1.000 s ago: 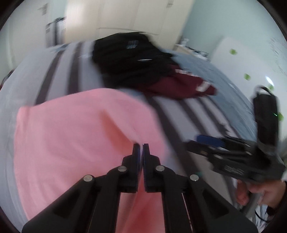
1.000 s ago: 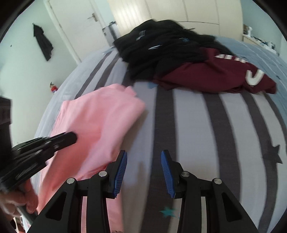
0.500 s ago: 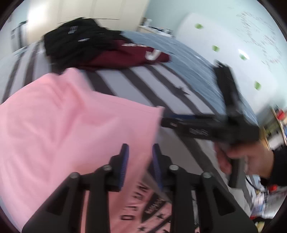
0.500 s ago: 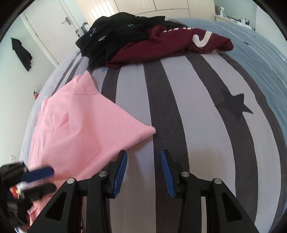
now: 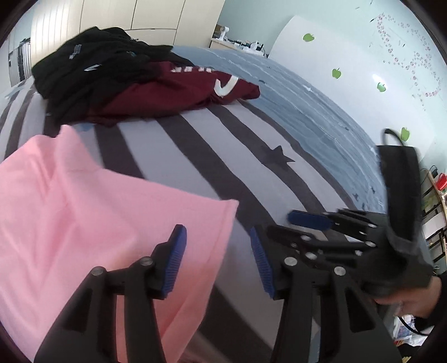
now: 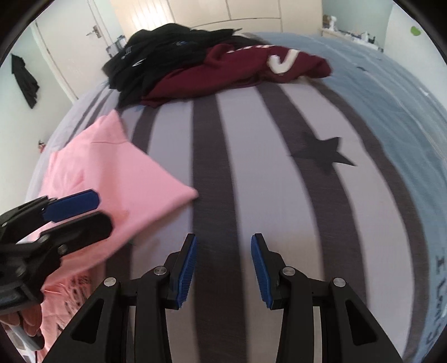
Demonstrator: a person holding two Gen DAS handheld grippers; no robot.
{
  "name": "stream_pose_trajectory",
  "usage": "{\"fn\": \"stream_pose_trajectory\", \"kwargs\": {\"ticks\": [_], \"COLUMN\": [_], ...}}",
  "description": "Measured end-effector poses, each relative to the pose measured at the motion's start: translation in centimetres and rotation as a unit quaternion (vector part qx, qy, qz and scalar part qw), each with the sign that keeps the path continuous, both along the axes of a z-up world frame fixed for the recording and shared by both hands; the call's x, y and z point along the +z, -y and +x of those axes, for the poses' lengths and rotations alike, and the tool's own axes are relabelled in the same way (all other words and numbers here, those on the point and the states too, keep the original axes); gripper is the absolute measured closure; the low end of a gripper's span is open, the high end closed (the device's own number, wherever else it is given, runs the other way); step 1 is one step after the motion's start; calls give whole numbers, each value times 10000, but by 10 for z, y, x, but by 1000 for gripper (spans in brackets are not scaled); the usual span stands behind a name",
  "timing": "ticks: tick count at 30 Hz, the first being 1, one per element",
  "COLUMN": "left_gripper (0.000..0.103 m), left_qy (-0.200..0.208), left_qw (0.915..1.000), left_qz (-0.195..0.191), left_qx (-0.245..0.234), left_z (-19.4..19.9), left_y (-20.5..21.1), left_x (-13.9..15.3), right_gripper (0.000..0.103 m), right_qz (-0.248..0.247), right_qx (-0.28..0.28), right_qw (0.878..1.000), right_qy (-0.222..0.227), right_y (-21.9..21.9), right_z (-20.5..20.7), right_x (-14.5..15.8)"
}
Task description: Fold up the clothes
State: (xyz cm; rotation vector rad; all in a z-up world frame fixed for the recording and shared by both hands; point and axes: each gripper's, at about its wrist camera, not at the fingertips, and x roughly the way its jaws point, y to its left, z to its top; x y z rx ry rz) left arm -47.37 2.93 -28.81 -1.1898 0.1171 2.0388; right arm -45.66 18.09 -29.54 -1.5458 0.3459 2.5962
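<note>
A pink garment lies folded on the left side of the striped bed cover; in the right wrist view the pink garment ends in a corner near the middle stripe. My left gripper hovers over its right edge. Its jaws are opening, and the blue pads press on nothing. My right gripper stands open above bare bed cover, just right of the garment, with nothing between its pads. Each gripper shows in the other's view: right gripper, left gripper.
A pile of black clothes and a maroon top with white letters lie at the far end of the bed. A dark star marks the cover. Wardrobe doors stand behind, and a wall with green stickers is on the right.
The left gripper was shut on the pink cloth; it has let go and its jaws have spread. The cloth now lies flat. Both hands have shifted across the bed; the right jaws kept their width.
</note>
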Motion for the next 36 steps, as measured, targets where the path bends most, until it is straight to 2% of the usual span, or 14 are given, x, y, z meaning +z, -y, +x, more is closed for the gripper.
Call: {"fn": "stream_pose_trajectory", "kwargs": {"ticks": [5, 7, 8, 9, 11, 13, 16, 19, 22, 24, 29, 33, 36], "left_gripper": [60, 78, 95, 100, 100, 100, 101, 101, 101, 101, 101, 101, 101], "left_qy": [-29, -84, -134, -94, 7, -145, -348, -508, -769, -904, -593, -338, -154], "left_qw": [9988, 9976, 9974, 9979, 9991, 9997, 9976, 9899, 9807, 9736, 9530, 9492, 9477], "left_qz": [-467, -687, -703, -645, -398, -144, 293, 588, 523, 287, -113, -429, -467], "left_qx": [-130, -87, -18, 40, 114, 165, 526, 1183, 1720, 2074, 2968, 3100, 3154], "left_z": [1, -1, -3, -5, -10, -13, -28, -56, -84, -105, -154, -171, -180], "left_y": [-27, -30, -29, -26, -17, -2, 37, 99, 161, 205, 304, 335, 349], "left_x": [-25, -33, -34, -33, -25, -6, 34, 71, 96, 104, 84, 55, 35], "right_gripper": [67, 67, 67, 67, 67, 67, 67, 67, 67, 67, 67, 67, 67], "right_qz": [-15, -33, -41, -57, -86, -107, -229, -400, -553, -638, -807, -909, -815], "right_qx": [-191, -235, -248, -257, -264, -238, -184, -29, 212, 390, 721, 851, 1046], "right_qw": [9998, 9997, 9997, 9996, 9996, 9997, 9996, 9992, 9981, 9969, 9937, 9921, 9911], "right_qy": [4, 12, 16, 22, 38, 46, 27, -47, -152, -237, -277, -179, -149], "right_y": [-18, -22, -24, -25, -25, -23, -14, 3, 28, 47, 92, 121, 140], "right_z": [11, 13, 15, 16, 16, 15, 8, -9, -36, -59, -117, -162, -186], "right_x": [1, 1, 1, 1, 1, 2, 3, 6, 11, 14, 15, 10, 8]}}
